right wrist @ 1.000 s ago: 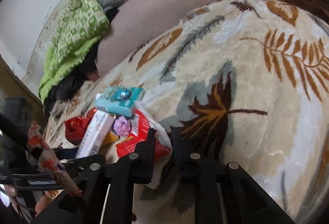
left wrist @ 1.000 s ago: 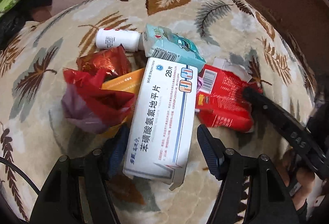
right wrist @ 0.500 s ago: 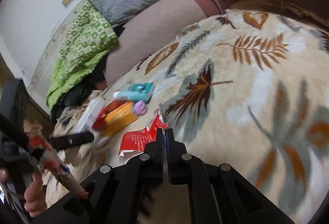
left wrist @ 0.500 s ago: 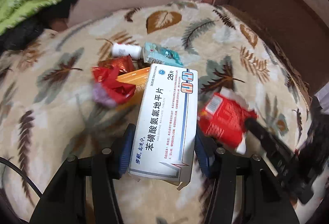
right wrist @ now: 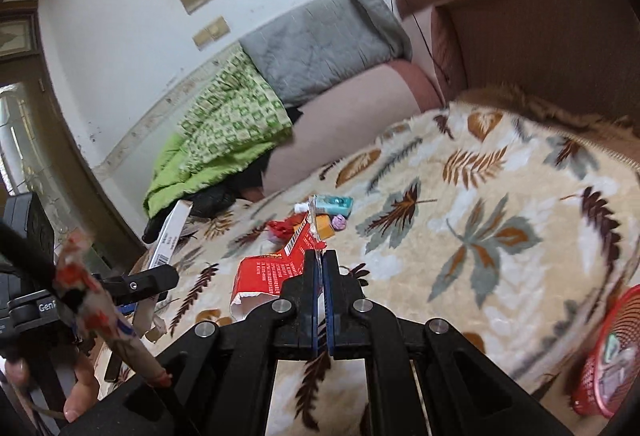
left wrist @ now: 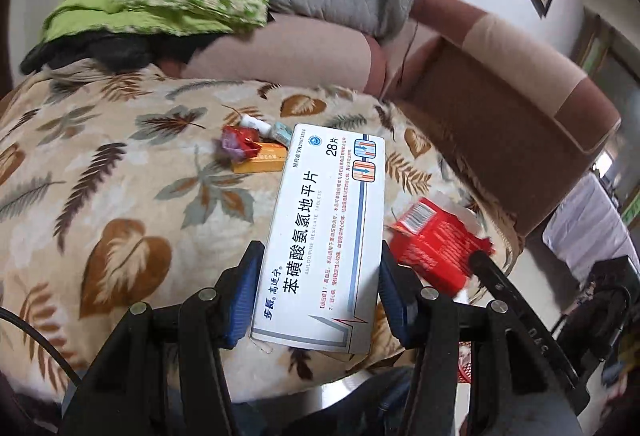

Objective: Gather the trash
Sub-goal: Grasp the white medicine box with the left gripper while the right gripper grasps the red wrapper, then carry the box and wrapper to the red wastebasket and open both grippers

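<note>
Both grippers are closed on light, easily crushed cardboard lifted above the blanket's (left wrist: 120, 172) front edge: left gripper (left wrist: 318, 288) clamps the white medicine box's (left wrist: 328, 236) long sides, right gripper (right wrist: 321, 268) pinches the torn red carton (right wrist: 276, 272) by its thin flap.

Black hand-held gripper (left wrist: 318, 268) with blue pads (left wrist: 244, 294) and silver screws.
</note>
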### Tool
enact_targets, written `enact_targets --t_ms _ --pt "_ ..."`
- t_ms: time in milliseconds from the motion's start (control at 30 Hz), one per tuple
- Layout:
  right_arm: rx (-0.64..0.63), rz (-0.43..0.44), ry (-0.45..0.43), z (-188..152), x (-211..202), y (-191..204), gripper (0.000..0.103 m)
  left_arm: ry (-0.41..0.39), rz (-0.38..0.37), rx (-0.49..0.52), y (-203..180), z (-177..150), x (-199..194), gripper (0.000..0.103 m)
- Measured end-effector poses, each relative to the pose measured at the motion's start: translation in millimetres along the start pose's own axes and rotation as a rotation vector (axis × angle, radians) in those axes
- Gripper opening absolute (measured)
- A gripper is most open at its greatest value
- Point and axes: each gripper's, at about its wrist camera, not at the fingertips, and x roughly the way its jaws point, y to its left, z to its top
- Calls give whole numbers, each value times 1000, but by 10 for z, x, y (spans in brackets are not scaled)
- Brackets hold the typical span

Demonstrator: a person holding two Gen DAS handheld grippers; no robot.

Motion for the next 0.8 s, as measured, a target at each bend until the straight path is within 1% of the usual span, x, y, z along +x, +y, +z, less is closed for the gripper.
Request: enact_targets --t_ms 133,233,367,500,800 --pt "7 12 -51 6 -357 71 3 -10 -30 -16 -42 -56 -265 53" --pt "-2 18 -79 4 -532 129 3 -42 -48 3 -158 -89 -466 53" --pt "-30 11 -110 -9 -756 178 3 -58 -75 14 -283 -150 -641 53" --pt "-22 2 -124 0 -885 128 3 -58 -88 46 -433 -208 -726 53" --pt "-16 -35 -167 61 -1134 47 3 -68 -109 85 -614 -271 -843 53"
